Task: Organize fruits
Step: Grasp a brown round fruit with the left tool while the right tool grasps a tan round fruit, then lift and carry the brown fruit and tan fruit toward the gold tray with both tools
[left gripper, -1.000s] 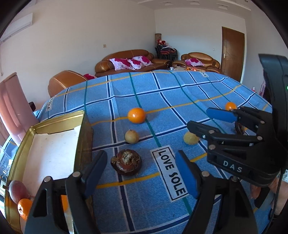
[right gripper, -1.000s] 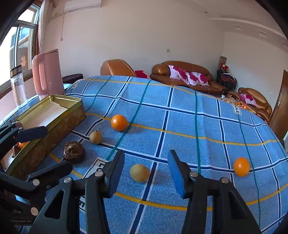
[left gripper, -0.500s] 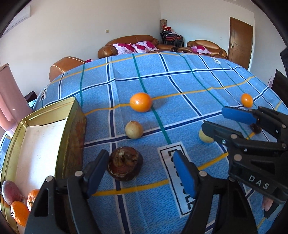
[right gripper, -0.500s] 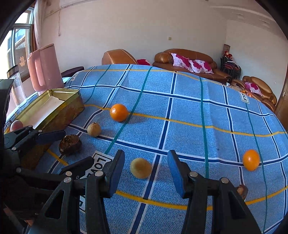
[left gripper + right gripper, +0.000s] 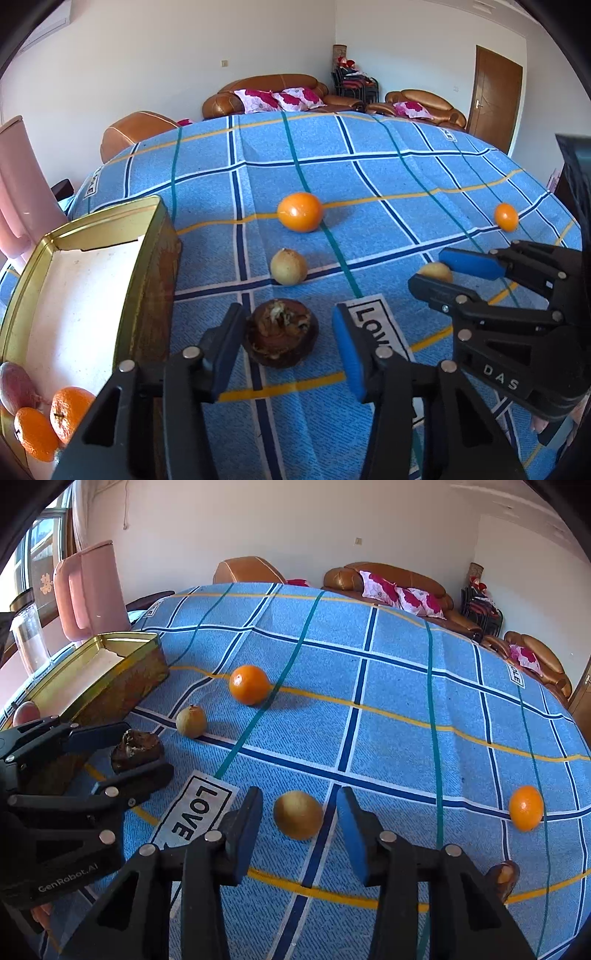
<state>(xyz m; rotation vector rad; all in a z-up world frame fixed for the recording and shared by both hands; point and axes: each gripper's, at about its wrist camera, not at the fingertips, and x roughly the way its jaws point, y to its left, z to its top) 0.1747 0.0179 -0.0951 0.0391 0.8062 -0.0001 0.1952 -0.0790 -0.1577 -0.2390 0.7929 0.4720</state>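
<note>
— Left wrist view: how's your left gripper (image 5: 284, 339)?
— Jaws just narrowed around the dark brown fruit (image 5: 281, 333) beside the gold tin (image 5: 155, 280); right pad not touching.
— Your right gripper (image 5: 299, 821)?
— Also narrowing, straddling the yellow-brown fruit (image 5: 298, 814) on the blue cloth (image 5: 388, 709), gaps showing.

My left gripper (image 5: 284, 347) is a black plastic frame of angular, triangular-cut arms, each ending in a finger faced with a blue pad (image 5: 349, 354). Round silver screws sit at the pivots just behind the pads. My right gripper (image 5: 299, 823) has the same black build, blue pads and silver screws. Seen from my left claw's camera, the right one's side plate carries white letters "DAS"; from my right claw's camera, the left one's body reads "GenRobot.AI" in small white print.
</note>
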